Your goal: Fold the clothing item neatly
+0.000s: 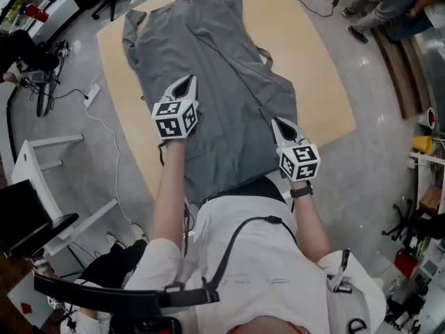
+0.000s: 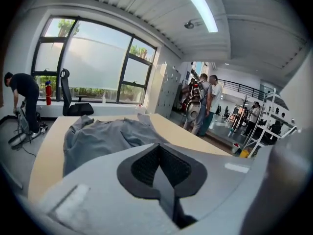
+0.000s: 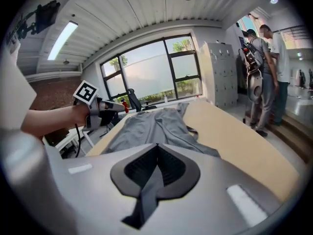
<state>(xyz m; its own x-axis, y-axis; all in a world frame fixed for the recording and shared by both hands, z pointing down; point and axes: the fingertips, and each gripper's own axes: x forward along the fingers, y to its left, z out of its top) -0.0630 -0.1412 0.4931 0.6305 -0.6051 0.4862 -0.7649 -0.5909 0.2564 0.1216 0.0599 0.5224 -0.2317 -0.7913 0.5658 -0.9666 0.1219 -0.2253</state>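
The head view is looking steeply down, while both gripper views are looking low across the shared garment [image 1: 222,82].

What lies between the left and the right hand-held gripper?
Only the grey garment, spread on the tan table; the head view shows this.

table [image 1: 316,68]: tan | office chair [image 2: 78,108]: by window [image 2: 98,62] | bystanders [image 2: 205,98]: beside lockers [image 3: 220,75]
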